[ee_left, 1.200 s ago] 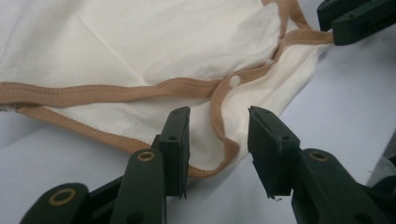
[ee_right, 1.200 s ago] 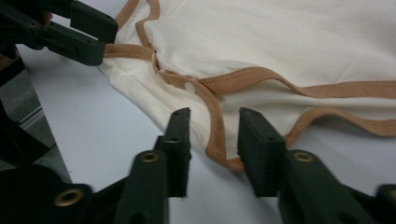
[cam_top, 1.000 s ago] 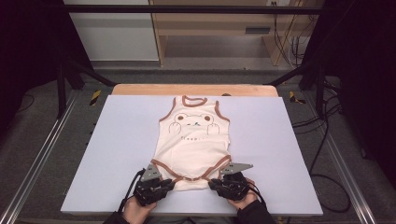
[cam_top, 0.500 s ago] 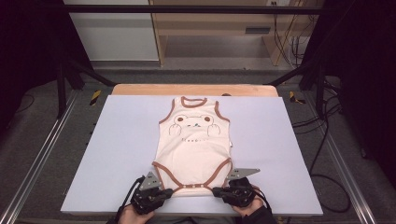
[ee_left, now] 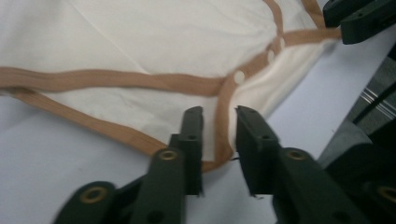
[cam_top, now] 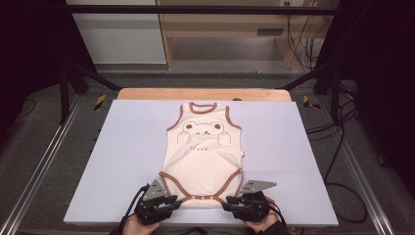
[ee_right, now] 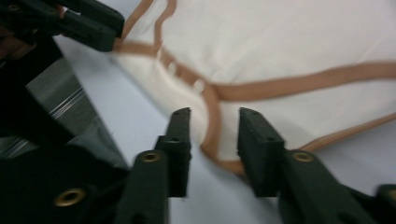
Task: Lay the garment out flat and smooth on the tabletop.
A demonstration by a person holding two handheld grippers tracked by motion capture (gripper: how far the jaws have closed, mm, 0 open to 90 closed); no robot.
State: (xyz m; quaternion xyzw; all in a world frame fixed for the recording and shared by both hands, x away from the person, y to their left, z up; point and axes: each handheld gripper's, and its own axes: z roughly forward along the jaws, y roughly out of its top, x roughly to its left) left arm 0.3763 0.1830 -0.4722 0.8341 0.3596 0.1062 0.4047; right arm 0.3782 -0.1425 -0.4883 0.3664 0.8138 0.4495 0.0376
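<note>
A cream baby bodysuit [cam_top: 203, 154] with brown edging lies flat on its back in the middle of the pale counter [cam_top: 122, 161]. Its neck hole points to the far side and its snap flap [cam_top: 203, 198] points to the near edge.

The step in hand looks like letting go after pulling the bottom of the bodysuit straight. The left tongs [cam_top: 171, 199] sit at the left corner of the snap flap. The right tongs [cam_top: 230, 201] sit at the right corner. In the left gripper view the left tongs [ee_left: 218, 133] are spread a little, and the brown hem [ee_left: 223, 107] runs between the jaws, but the pads do not squeeze it. In the right gripper view the right tongs [ee_right: 212, 133] are the same, a bit spread, with the hem loop [ee_right: 212, 116] lying loose in the gap. Both pairs of jaws have just been opening.

The next move likely calls for drawing both tongs back off the cloth without dragging it, then taking a new hold for a fold.

Compared with 1 second ago, the bottom of the bodysuit has come nearer to the near edge, and the cloth looks longer and smoother. The 2 hands sit closer to the near edge too.
</note>
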